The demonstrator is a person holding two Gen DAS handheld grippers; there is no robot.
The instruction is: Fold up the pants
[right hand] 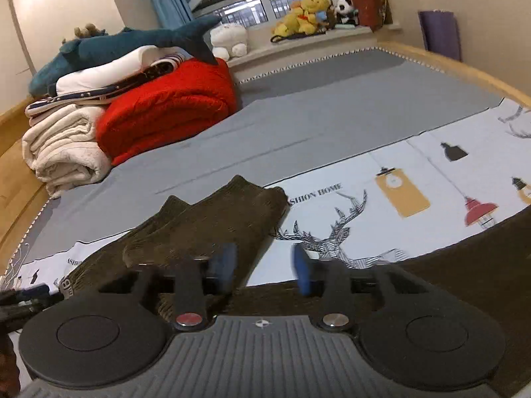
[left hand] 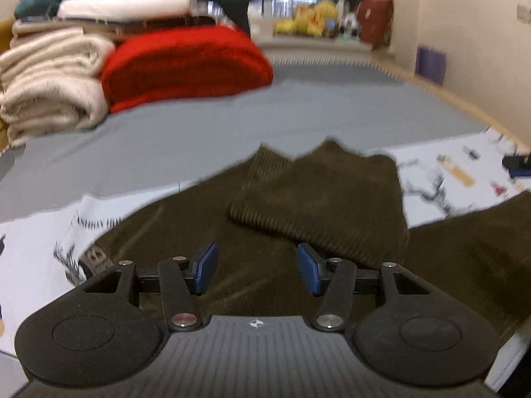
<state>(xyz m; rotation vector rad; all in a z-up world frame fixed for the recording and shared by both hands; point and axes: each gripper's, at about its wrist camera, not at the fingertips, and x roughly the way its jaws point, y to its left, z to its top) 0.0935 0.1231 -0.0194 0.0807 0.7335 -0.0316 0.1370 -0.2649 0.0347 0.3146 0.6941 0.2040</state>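
Dark olive corduroy pants (left hand: 318,195) lie on the white printed sheet (left hand: 441,172) of a bed, with their leg ends folded back over the body of the garment. My left gripper (left hand: 257,267) hovers just above the pants, blue pads apart, nothing between them. In the right wrist view the same pants (right hand: 212,229) lie to the left, and a dark fabric band runs under the tool. My right gripper (right hand: 262,267) is over the edge of that fabric and the sheet (right hand: 332,219), its pads apart with nothing gripped.
At the far left of the bed is a stack of a red blanket (right hand: 166,112), cream towels (right hand: 63,152) and a plush shark (right hand: 126,46). Grey bedding (right hand: 332,109) covers the middle. A wooden bed rim (right hand: 464,73) and a windowsill with plush toys (right hand: 305,10) lie beyond.
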